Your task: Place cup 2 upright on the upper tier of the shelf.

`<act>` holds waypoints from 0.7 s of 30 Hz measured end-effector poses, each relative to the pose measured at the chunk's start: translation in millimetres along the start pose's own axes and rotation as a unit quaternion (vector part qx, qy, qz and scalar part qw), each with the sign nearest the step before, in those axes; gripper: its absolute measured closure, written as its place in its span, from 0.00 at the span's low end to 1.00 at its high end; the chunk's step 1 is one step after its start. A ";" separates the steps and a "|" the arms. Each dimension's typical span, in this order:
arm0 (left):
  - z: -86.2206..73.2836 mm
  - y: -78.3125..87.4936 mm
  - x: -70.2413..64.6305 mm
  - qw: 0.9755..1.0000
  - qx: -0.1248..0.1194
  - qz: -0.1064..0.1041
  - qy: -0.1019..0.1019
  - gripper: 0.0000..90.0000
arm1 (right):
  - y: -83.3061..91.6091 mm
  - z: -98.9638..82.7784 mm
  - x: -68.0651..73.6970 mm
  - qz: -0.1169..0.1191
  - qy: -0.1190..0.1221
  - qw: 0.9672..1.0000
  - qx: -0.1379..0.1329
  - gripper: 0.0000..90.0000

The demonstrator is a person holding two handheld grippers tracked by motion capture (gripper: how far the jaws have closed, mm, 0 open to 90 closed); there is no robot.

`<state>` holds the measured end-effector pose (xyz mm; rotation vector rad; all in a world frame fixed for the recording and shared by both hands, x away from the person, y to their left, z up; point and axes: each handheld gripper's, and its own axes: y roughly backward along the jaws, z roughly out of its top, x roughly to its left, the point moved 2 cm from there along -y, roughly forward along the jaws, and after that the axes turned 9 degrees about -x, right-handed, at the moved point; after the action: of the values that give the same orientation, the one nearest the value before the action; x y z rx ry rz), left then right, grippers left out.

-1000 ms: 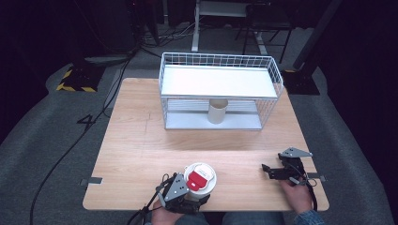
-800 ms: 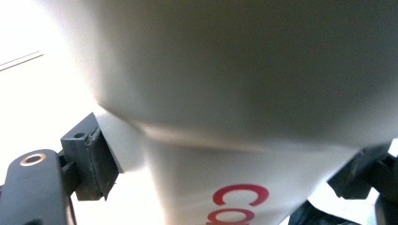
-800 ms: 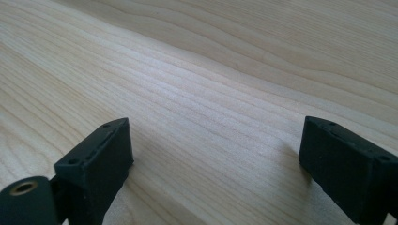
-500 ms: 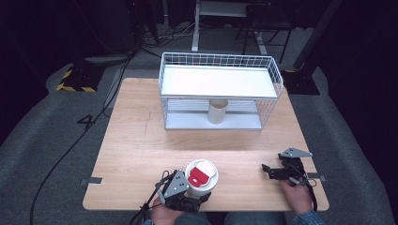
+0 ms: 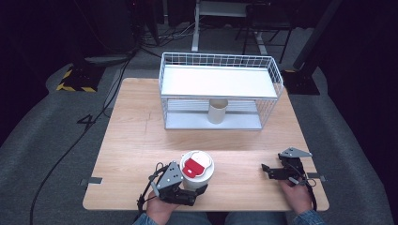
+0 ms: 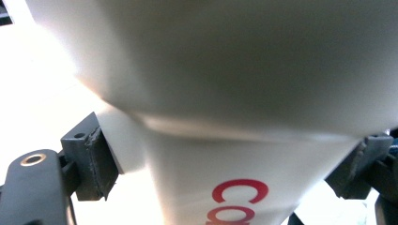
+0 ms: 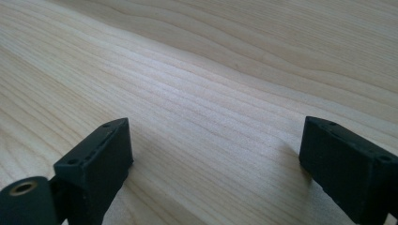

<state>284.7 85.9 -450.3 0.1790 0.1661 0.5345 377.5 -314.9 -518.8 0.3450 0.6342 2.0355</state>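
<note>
A white paper cup [image 5: 197,168] with a white lid and a red tab stands out near the table's front edge, left of centre. My left gripper [image 5: 196,183] is shut on its side, with a hand behind it. In the left gripper view the cup [image 6: 225,93] looms close with red lettering low on its wall, and both pads [image 6: 96,159] press against it. My right gripper [image 5: 268,171] rests at the front right, pointing left, about a hand's width from the cup. Its jaws stand open over bare wood [image 7: 216,159] with nothing between them.
A white wire rack [image 5: 220,75] with a flat white shelf stands at the back of the wooden table [image 5: 141,136]. A beige cup [image 5: 218,110] stands upright beneath that shelf. Cables and dark floor surround the table.
My left gripper has lifted with the lidded cup in it, and the cup now looks slightly larger and farther from the front edge. The right gripper has not moved.
</note>
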 end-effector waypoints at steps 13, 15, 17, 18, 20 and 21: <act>30.8 5.0 8.3 1.000 -0.017 -0.007 0.003 0.16 | -2.5 0.8 -0.4 -0.010 -0.007 1.000 0.007 0.05; 32.8 5.3 8.5 1.000 -0.019 -0.007 0.003 0.16 | -2.5 0.7 -0.4 -0.010 -0.007 1.000 0.007 0.05; 36.9 5.9 9.6 1.000 -0.024 -0.010 0.004 0.16 | -3.1 1.0 -0.2 -0.009 -0.007 1.000 0.007 0.04; 39.1 6.1 10.4 1.000 -0.026 -0.010 0.004 0.16 | -3.3 1.2 -0.2 -0.009 -0.007 1.000 0.007 0.04; 43.7 6.4 12.1 1.000 -0.028 -0.008 0.005 0.16 | -3.4 1.3 -0.1 -0.008 -0.006 1.000 0.008 0.04; 46.0 6.6 13.0 1.000 -0.028 -0.008 0.006 0.16 | -3.4 1.3 -0.1 -0.008 -0.006 1.000 0.008 0.04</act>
<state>301.8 92.4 -405.7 0.1195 0.1632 0.5245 380.6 -313.2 -519.7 0.3603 0.6432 2.0124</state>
